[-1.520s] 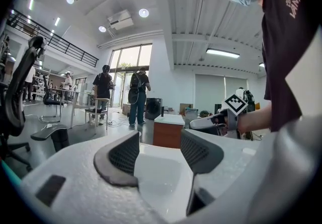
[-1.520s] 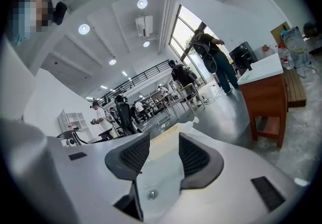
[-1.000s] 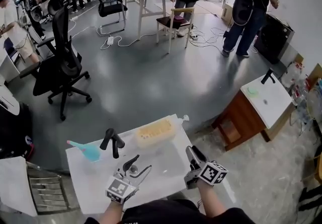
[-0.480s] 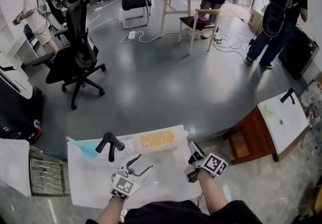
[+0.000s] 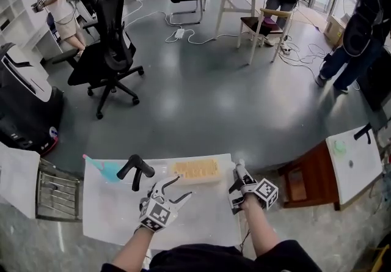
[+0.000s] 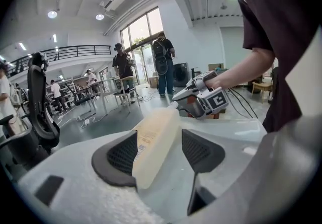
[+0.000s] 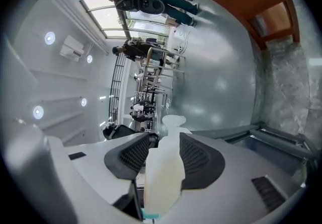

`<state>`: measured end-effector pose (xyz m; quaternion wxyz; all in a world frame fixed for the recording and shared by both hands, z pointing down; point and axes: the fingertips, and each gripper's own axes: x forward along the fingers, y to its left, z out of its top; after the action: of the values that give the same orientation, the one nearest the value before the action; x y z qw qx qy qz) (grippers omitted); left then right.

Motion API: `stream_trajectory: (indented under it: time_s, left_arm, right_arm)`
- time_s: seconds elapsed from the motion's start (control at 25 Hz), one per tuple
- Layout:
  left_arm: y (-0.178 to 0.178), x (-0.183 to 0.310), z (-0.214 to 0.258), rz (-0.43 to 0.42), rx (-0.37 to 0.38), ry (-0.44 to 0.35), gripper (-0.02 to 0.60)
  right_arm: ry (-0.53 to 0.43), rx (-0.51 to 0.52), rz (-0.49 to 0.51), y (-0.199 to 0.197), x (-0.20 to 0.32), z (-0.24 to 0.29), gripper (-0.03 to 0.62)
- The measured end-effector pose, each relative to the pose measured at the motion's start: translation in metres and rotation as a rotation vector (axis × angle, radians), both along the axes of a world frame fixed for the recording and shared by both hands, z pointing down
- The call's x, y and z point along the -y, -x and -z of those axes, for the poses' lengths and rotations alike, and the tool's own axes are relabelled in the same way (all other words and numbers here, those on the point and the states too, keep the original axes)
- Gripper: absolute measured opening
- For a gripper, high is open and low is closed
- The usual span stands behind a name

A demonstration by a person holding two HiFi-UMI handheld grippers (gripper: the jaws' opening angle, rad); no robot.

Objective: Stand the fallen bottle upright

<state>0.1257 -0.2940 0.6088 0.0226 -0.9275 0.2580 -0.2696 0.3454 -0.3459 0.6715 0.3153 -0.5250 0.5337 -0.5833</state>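
A pale yellowish bottle (image 5: 194,170) lies on its side on the white table (image 5: 110,209), cap end to the right. My left gripper (image 5: 180,187) is at its base end. In the left gripper view the bottle (image 6: 153,142) lies between the open jaws, close to the left pad with a gap at the right pad. My right gripper (image 5: 239,173) is at the cap end, seen across the table as the right gripper (image 6: 178,107). In the right gripper view the bottle's shoulder (image 7: 163,177) sits between the jaws, pads close on either side. Both sets of jaws have just been opening.
A blue scoop-like thing (image 5: 102,168) and a black handled tool (image 5: 135,169) lie on the table's left part. A metal rack (image 5: 58,194) stands left of the table, a wooden cabinet (image 5: 305,182) to the right. An office chair (image 5: 110,57) and several people stand further off.
Both grippers moved forward and down to the bottle: the left now straddles its base end, the right its cap end. The right gripper rolled over. The bottle still lies flat.
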Motion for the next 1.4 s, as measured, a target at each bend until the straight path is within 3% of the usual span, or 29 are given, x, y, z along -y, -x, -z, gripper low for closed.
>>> stream_trajectory:
  time_s: [0.2, 0.36, 0.4, 0.76, 1.08, 1.4]
  left_arm:
    - [-0.006, 0.009, -0.017, -0.011, 0.058, 0.022, 0.283]
    - [-0.008, 0.013, -0.031, -0.012, 0.083, 0.067, 0.292]
    - [-0.008, 0.013, -0.034, -0.01, 0.084, 0.08, 0.293]
    - [-0.004, 0.012, -0.039, -0.008, 0.038, 0.137, 0.302]
    - [0.002, 0.01, -0.025, -0.008, -0.051, 0.132, 0.314]
    - [0.01, 0.003, -0.015, -0.039, -0.117, 0.138, 0.33]
  right_arm:
    - [0.022, 0.041, -0.002, -0.001, 0.019, -0.01, 0.172]
    - [0.058, 0.102, -0.016, 0.0, 0.029, -0.016, 0.131]
    - [0.067, 0.116, -0.021, 0.0, 0.03, -0.019, 0.094]
    - [0.083, 0.108, -0.069, 0.004, 0.023, -0.013, 0.094]
    - [-0.016, 0.0, -0.058, 0.007, 0.006, 0.026, 0.092]
    - [-0.161, -0.309, 0.046, 0.028, 0.002, 0.112, 0.092]
